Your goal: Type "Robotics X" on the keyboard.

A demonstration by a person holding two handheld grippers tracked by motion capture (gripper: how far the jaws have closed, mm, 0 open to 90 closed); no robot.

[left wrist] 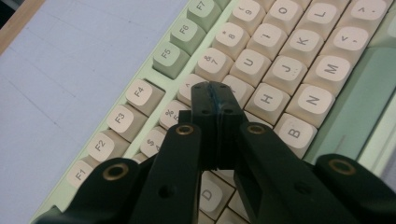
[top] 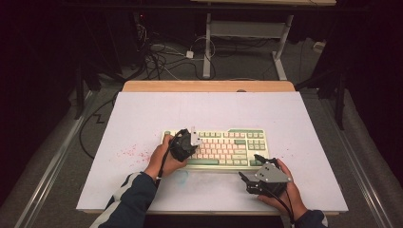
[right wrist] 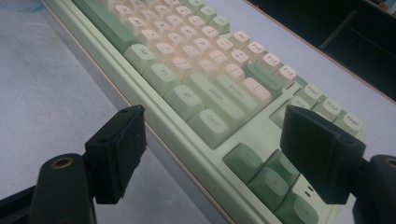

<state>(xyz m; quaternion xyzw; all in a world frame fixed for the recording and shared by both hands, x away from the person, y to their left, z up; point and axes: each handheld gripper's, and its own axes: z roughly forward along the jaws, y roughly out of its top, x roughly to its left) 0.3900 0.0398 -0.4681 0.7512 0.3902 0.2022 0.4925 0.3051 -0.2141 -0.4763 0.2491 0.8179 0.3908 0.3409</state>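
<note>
With jaws clenched, the left gripper [left wrist: 215, 95] should press one keycap on the keyboard [top: 247, 134] squarely, while the right gripper [right wrist: 212, 154] waits released.

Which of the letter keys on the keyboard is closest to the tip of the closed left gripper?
The key just under the shut left gripper tip is hidden; of readable ones, the H key on the keyboard lies closest, right beside the tip, nearer than U, J or B.
</note>
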